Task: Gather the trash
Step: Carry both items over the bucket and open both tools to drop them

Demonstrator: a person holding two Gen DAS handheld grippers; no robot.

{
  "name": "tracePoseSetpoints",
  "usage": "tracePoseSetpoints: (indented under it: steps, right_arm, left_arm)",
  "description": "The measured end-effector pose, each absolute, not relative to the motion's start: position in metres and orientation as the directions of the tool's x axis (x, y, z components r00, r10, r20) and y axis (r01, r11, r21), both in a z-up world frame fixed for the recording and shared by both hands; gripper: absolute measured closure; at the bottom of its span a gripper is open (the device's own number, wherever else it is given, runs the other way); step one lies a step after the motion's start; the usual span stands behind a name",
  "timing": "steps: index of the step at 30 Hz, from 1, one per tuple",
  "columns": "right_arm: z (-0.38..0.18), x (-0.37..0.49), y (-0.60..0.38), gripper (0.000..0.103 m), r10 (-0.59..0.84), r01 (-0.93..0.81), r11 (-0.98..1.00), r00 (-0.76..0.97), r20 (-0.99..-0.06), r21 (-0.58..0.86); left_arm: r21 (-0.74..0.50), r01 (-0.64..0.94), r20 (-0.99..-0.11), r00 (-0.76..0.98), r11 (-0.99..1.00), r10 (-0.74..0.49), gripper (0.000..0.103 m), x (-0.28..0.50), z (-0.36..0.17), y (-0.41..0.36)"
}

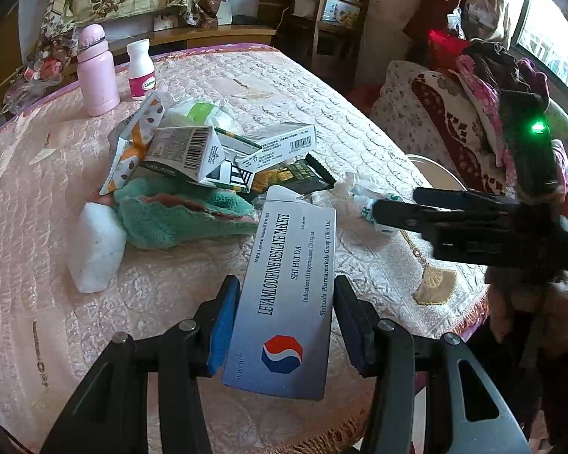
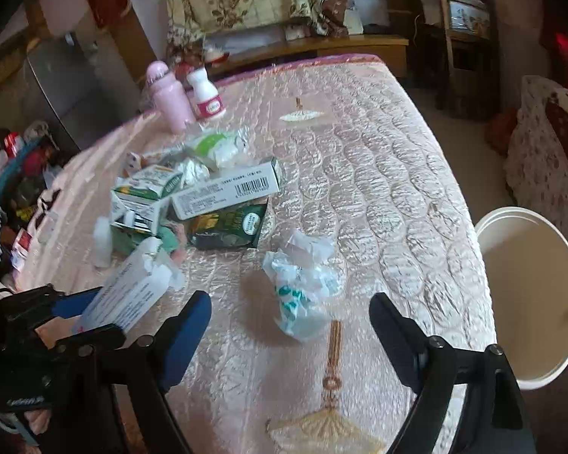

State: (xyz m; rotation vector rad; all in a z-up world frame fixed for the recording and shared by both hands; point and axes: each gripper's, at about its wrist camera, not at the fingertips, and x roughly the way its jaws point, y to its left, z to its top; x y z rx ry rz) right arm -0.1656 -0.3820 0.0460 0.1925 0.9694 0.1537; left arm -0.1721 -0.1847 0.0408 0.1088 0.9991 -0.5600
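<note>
My left gripper point(image 1: 284, 302) is shut on a silver tablet box point(image 1: 287, 295), held just above the pink quilted table cover point(image 1: 359, 121); the box also shows in the right wrist view point(image 2: 128, 291). My right gripper point(image 2: 289, 314) is open, its fingers on either side of a crumpled white-and-green wrapper point(image 2: 303, 283) lying on the cover. In the left wrist view that wrapper point(image 1: 363, 196) sits at the right gripper's fingertips. A pile of trash lies behind: cartons point(image 1: 185, 151), a long box point(image 2: 227, 191), a dark green snack bag point(image 2: 227, 230).
A white bucket point(image 2: 530, 295) stands on the floor beyond the table's right edge. A pink flask point(image 1: 94, 72) and a white pill bottle point(image 1: 140, 70) stand at the far left. A green fuzzy cloth point(image 1: 181, 212) and a white block point(image 1: 94, 249) lie beside the pile.
</note>
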Motion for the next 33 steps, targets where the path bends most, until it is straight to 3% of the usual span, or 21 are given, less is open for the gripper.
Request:
tracePoseSetpoints:
  steps: [2,3,5,7,20,33]
  right_arm:
    - [0.038,-0.156,-0.379,0.049,0.207,-0.049,0.975,0.551,-0.809,0.216]
    - [0.032,-0.15,-0.378,0.078,0.194,-0.04,0.978,0.54,-0.819,0.206]
    - [0.024,-0.146,-0.382,0.078,0.21,-0.027,0.973,0.527,-0.823,0.231]
    - [0.03,-0.151,-0.387,0.087,0.229,-0.027,0.966,0.544,-0.808,0.256]
    - [0.081,-0.211,-0.475,0.088,0.059,0.118,0.975,0.672,-0.738,0.186]
    - [0.059,-0.225,-0.586,0.087,-0.064,0.326,0.925,0.642,-0.764,0.196]
  left_arm:
    - [-0.172,0.485,-0.818,0.414,0.857,-0.399,0.051,-0.172,0.042,-0.185]
    - [-0.175,0.484,-0.817,0.414,0.857,-0.401,0.051,-0.172,0.043,-0.186]
    - [-0.183,0.487,-0.814,0.412,0.854,-0.409,0.051,-0.173,0.045,-0.189]
    - [-0.196,0.501,-0.808,0.404,0.843,-0.428,0.051,-0.175,0.048,-0.197]
    - [-0.223,0.623,-0.761,0.37,0.75,-0.533,0.051,-0.178,0.071,-0.302]
    - [-0.205,0.695,-0.768,0.322,0.689,-0.554,0.051,-0.153,0.068,-0.427]
